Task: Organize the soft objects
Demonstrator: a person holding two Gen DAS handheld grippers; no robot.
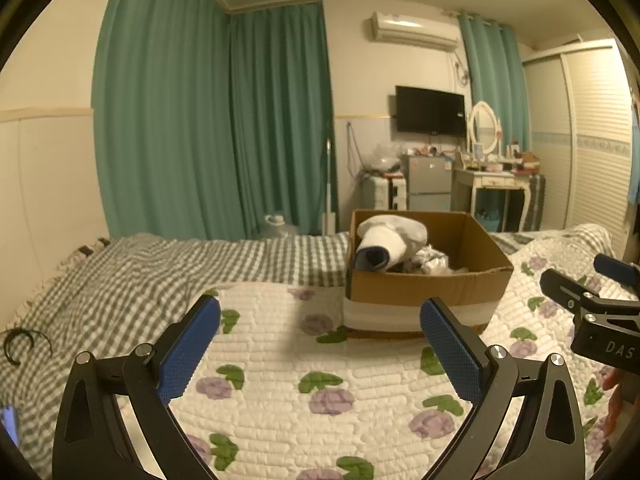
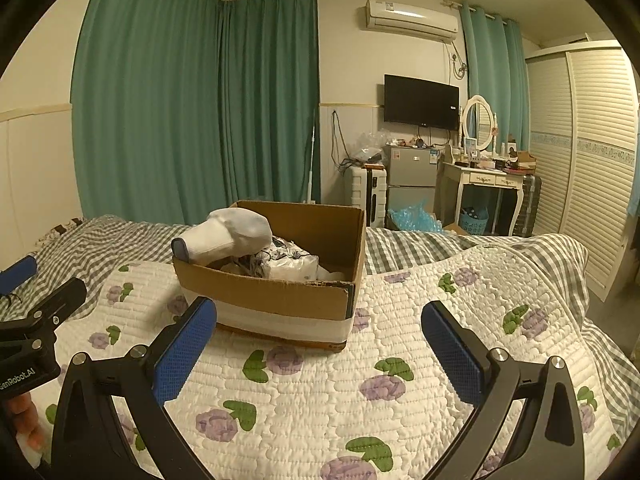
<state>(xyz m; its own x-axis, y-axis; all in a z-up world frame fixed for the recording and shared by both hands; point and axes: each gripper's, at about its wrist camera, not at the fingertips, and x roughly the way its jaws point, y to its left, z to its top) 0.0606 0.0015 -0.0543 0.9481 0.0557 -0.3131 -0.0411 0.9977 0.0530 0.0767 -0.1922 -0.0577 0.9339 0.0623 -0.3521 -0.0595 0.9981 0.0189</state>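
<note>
Socks and other soft things already fill the cardboard box; both tongs hover before it, spread apart, empty; little seems left.

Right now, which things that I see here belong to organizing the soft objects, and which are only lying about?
Belong to the job:
cardboard box on the floral quilt
white sock sticking out over the box's rim
patterned bundle inside the box
left gripper and right gripper, both open and empty

Just lying about:
black hair hoop on the checked sheet
</note>
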